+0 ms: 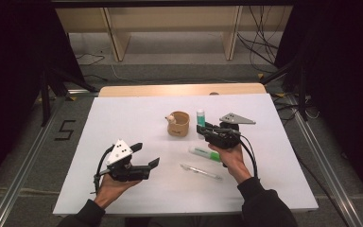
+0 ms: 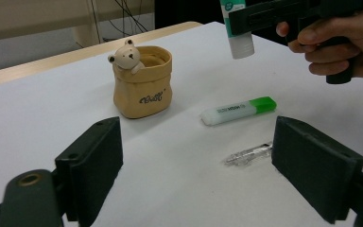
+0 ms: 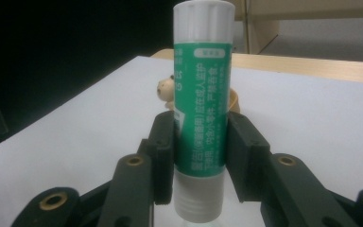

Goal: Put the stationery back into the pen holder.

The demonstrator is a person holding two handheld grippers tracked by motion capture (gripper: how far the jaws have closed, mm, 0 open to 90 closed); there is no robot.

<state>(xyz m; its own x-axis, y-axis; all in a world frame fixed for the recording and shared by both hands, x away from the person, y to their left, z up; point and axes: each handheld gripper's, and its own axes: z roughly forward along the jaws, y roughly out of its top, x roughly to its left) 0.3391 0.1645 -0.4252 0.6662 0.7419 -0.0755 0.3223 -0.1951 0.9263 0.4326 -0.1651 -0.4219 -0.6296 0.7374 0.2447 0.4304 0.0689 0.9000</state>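
Note:
A green and white glue stick point(image 3: 201, 113) stands upright between the jaws of my right gripper point(image 3: 200, 156), which is shut on it. In the high view that gripper point(image 1: 203, 128) holds the glue stick point(image 1: 201, 117) in the air just right of a tan bear-decorated cup point(image 1: 178, 123). The left gripper view shows the stick point(image 2: 236, 28) hanging cap-down above the table. My left gripper point(image 1: 146, 156) rests at the near left, open, with nothing between its jaws point(image 2: 194, 165). It faces the cup point(image 2: 142, 82).
A green-capped highlighter point(image 1: 205, 153) and a clear pen point(image 1: 201, 171) lie on the white table top point(image 1: 123, 118) near my right hand. The same highlighter point(image 2: 238, 110) and pen point(image 2: 248, 153) lie in front of the left jaws. A wooden shelf stands beyond the table.

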